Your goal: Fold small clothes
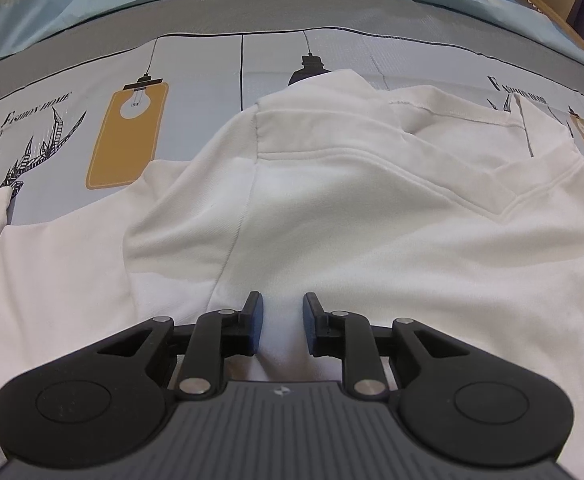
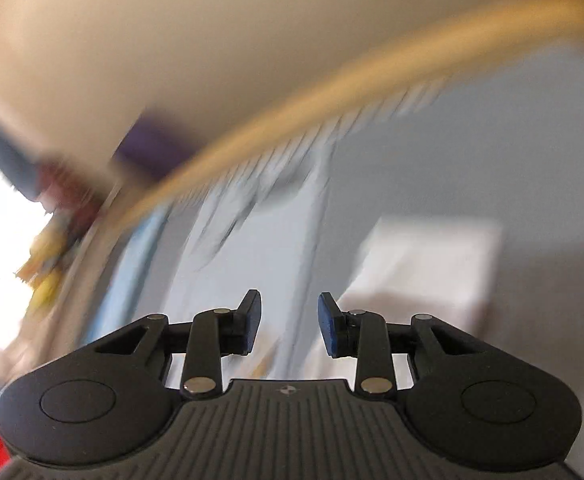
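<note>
My left gripper [image 1: 281,322] has its jaws parted astride a raised pinch of the white shirt [image 1: 332,216], which sprawls over the printed bedsheet [image 1: 195,64], while my right gripper [image 2: 289,322] gapes empty above the blurred bed.

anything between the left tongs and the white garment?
Nothing visible. The left tongs sit right at the white garment on the printed bedspread, with a raised ridge of its cloth between the pads. Whether the pads press on it is unclear.
</note>
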`<state>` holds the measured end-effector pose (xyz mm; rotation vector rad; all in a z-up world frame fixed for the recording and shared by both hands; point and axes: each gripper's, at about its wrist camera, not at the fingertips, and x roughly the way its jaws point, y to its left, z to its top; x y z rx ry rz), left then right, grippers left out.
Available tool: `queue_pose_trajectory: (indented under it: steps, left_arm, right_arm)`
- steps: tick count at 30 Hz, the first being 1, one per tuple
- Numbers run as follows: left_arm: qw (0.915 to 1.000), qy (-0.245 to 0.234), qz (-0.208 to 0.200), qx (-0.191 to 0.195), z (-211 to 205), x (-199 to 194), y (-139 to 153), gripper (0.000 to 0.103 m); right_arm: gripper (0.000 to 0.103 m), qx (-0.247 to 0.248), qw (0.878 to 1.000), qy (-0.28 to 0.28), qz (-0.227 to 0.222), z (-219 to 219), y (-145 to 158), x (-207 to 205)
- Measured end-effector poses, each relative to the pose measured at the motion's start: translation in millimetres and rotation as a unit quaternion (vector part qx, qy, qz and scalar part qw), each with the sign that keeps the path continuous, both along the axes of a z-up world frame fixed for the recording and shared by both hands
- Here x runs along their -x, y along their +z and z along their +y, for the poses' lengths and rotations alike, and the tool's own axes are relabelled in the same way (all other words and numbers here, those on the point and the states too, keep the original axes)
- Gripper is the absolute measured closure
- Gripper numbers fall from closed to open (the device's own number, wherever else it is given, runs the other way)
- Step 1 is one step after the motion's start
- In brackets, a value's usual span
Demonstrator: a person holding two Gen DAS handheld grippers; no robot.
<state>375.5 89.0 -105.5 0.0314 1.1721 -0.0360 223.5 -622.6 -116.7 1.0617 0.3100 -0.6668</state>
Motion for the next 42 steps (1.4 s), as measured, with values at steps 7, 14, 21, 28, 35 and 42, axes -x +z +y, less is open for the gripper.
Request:
queue_pose_trajectory:
  steps: [7, 14, 21, 28, 35, 42]
  left_arm:
    - [1.0, -0.005, -0.001, 0.0, 0.6, 0.0, 0.0, 0.079]
    - [1.0, -0.006, -0.001, -0.003, -0.7, -0.5, 0.1, 0.078]
    - [1.0, -0.007, 0.0, -0.004, -1.1, -0.4, 0.1, 0.078]
    - [0.9999, -0.009, -0.003, -0.007, -1.5, 1.1, 0.2, 0.078]
    - [0.9997, -0.015, -0.008, -0.016, -4.8, 1.8, -0.3, 0.077]
    - [0.9995, -0.025, -0.011, -0.014, -3.5, 2.5, -0.7, 0.077]
  right_arm:
    - [0.071, -0.013, 0.995, 0.03, 0.093, 8.4, -40.1, -34.3]
    - [0.095, 0.073, 0.984, 0.066, 0.151, 14.4, -29.7, -58.8]
    - [0.103, 0.124, 0.99, 0.053, -0.05, 30.4, 58.7, -27.6]
    - [0.103, 0.131, 0.99, -0.01, -0.044, 16.6, 60.9, 5.2]
    - [0.075, 0.073, 0.99, 0.117, 0.029, 19.4, 10.6, -41.2]
    - [0.054, 0.049, 0.991, 0.121, 0.023, 7.6, -10.1, -84.4]
